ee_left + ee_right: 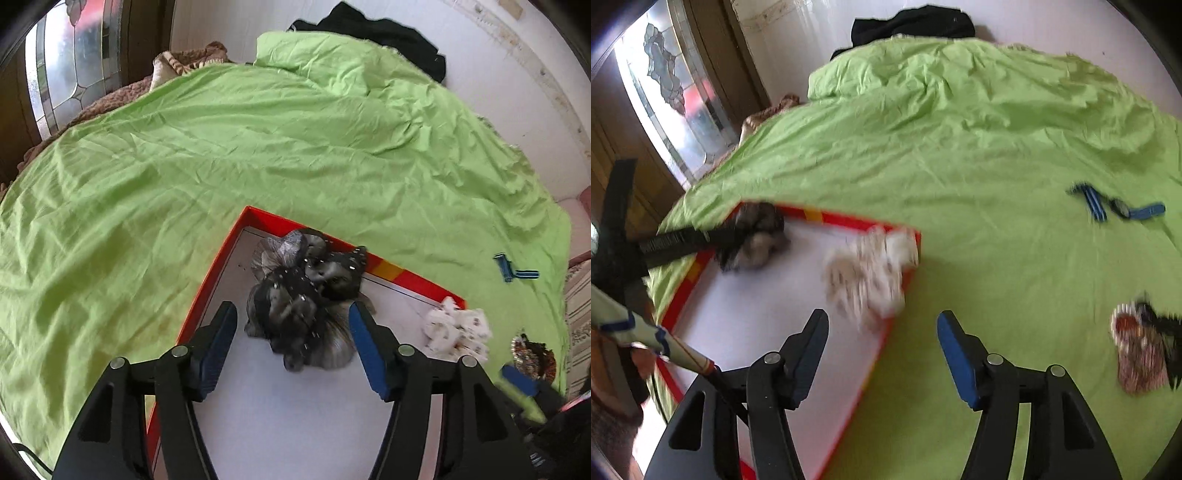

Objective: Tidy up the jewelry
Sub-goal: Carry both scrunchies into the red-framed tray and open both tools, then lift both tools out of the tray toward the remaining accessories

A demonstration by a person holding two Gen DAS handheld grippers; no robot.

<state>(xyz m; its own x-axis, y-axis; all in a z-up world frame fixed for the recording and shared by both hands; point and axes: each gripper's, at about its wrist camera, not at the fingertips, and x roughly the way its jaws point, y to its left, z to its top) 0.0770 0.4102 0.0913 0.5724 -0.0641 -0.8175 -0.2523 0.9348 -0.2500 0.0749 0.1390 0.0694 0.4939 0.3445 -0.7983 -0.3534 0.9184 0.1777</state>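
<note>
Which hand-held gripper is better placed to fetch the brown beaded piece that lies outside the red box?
The right hand-held gripper. Its jaws are open and empty, and the brown beaded piece lies close beside it on the green sheet. The left hand-held gripper is over the black scrunchie in the red box.

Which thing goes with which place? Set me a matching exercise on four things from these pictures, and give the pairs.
Things:
1. black and grey scrunchie
2. white scrunchie
3. blue hair clips
4. black garment

Places:
A. on the green sheet, outside the box
B. at the box's right corner
C. far end of the bed, by the wall
D. ahead of the left gripper's open fingers

Pairs: 1-D, 2-B, 3-A, 4-C
</note>
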